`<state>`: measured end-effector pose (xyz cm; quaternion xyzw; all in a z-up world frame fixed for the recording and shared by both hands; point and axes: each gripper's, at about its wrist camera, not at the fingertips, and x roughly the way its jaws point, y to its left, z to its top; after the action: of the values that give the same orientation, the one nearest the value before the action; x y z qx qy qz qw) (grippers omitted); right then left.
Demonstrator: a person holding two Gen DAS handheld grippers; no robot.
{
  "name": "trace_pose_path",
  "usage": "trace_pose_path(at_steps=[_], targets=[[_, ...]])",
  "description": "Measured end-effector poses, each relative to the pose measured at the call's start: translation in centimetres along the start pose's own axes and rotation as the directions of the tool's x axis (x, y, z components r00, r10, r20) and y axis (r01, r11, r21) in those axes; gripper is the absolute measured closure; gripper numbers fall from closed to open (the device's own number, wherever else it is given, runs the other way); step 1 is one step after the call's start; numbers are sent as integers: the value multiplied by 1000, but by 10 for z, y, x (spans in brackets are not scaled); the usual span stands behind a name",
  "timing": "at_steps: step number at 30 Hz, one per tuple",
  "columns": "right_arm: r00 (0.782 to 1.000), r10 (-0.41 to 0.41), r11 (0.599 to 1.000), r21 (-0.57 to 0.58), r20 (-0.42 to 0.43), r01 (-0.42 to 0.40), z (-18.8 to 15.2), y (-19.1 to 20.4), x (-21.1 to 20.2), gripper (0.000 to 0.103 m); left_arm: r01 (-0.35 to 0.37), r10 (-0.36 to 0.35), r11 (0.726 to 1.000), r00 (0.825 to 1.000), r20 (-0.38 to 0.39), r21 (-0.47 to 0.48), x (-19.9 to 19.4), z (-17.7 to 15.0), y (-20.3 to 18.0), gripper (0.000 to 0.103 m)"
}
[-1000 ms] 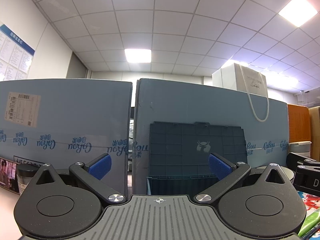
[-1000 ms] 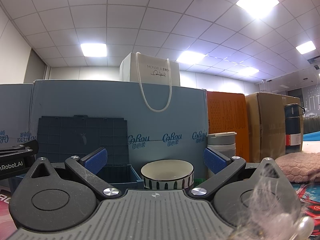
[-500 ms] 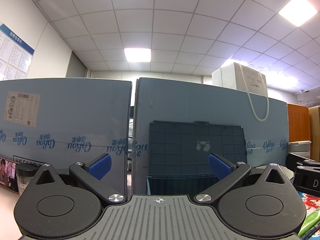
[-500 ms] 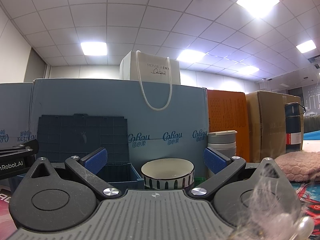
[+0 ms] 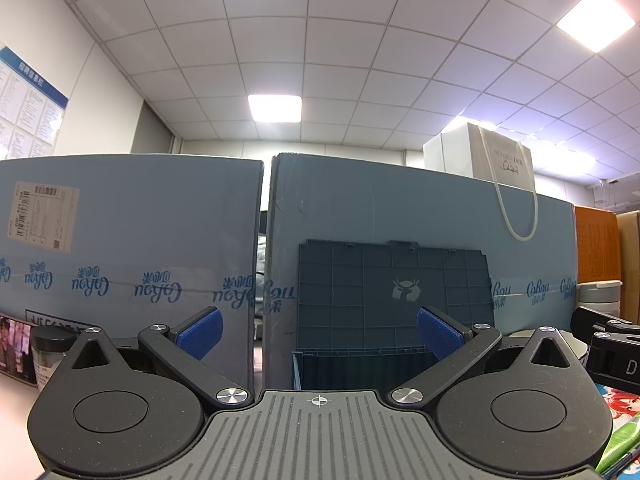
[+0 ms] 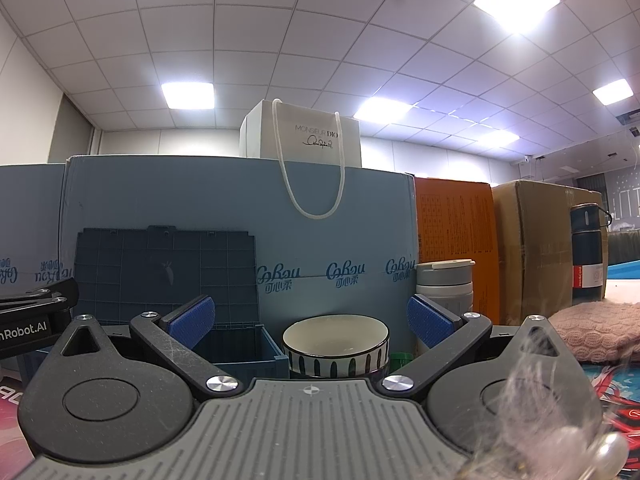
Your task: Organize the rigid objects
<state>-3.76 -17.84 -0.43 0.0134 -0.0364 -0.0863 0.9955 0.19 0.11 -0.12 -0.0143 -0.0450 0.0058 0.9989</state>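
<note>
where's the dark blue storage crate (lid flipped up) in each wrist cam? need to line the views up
Left wrist: the dark blue crate sits centre-right, dead ahead between the open fingers of the left gripper, lid upright against the light blue carton.
Right wrist: the crate is left of centre, beside the striped bowl.
Shared landmark: the white paper bag atop the carton.

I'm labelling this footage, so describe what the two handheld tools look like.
Both match: the left tool and right tool have black linkage arms with silver pivot screws, blue textured pads, round black housings and a ribbed grey centre plate with a crosshair mark.
</note>
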Motion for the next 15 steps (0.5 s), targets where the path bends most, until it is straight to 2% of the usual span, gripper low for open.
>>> trace_pose_path(at_steps=[15], targets=[[1000,1,1000,1,-5,-1,0,0,0,0,-1,1,1000,1000,-11,-3,2,-1,-1,0]])
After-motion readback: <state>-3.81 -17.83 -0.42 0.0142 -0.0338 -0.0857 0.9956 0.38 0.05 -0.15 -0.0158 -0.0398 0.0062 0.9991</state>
